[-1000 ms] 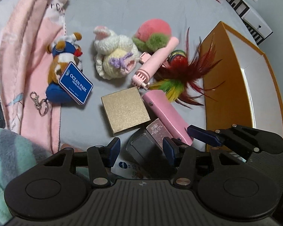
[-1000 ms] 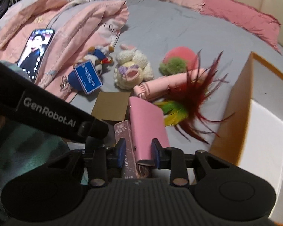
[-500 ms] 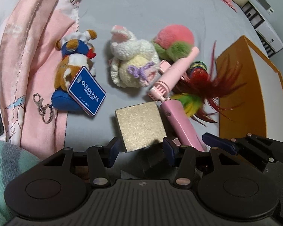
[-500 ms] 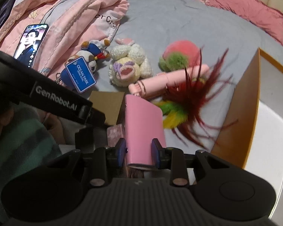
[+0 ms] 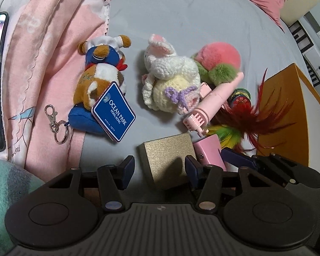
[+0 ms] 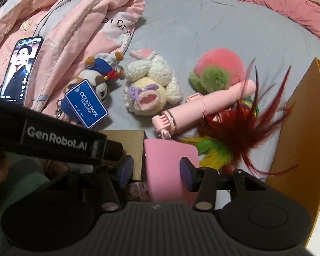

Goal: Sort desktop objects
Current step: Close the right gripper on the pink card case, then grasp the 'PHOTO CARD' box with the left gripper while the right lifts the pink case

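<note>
Pink case [image 6: 170, 166]: on the grey bed [image 6: 202, 27], between the pads of our right claw [image 6: 156, 170], whose jaws are opening with gaps either side. Gold box [image 5: 168, 160]: just beside it, partly between our left claw's [image 5: 160, 167] spread pads, untouched. Nearby: 3 plush toys, pink fan [image 6: 202, 108], feather toy [image 6: 234, 132], orange box [image 6: 298, 132].

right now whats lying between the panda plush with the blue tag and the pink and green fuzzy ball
The white and yellow crocheted bunny lies between the panda plush and the pink and green fuzzy ball, on the grey bedsheet. Both wrist views show it.
</note>
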Demonstrator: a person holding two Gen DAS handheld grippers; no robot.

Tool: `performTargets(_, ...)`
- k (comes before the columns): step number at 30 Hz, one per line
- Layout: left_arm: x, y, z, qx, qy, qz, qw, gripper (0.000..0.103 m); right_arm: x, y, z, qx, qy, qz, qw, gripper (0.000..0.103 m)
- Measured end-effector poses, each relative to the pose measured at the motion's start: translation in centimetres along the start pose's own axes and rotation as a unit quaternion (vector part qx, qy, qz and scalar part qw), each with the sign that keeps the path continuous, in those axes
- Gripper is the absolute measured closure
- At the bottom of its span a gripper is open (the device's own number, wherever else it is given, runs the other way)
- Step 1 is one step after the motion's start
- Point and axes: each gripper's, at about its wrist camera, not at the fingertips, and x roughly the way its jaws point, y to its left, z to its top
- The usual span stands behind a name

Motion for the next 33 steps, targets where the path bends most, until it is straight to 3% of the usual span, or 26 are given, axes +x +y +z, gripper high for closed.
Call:
performTargets(6,-0.3,0.0,-0.2,0.004,-0.001,-0.007,1.0000,0.043,-1.3,-0.9,-0.2,-0.004,0.005,-0.027,1.000,0.071)
performTargets(12,-0.9,-0.6,-0.8,0.024,0.001,-0.018,0.9995,0.043,-2.6,-2.3,-0.7,-0.002,0.011,-0.058,0.998,0.072)
performTargets(17,-1.6,-0.5,-1.2,0.024,-0.005,-0.021,0.9995,0.043,-2.4,-1.3,-1.2,-0.049,0.035,-0.083,0.995,0.071)
performTargets(23,-2.4,-0.1,-1.6,0.025,-0.012,-0.025,0.9993,0.043,-1.4,-0.4,-2.7,-0.082,0.062,-0.097,0.990,0.051)
performTargets(33,-3.8,-0.1,-2.2,0.036,-0.025,-0.030,0.9986,0.043,-0.8,0.0,-6.0,-0.146,0.109,-0.135,0.974,0.038)
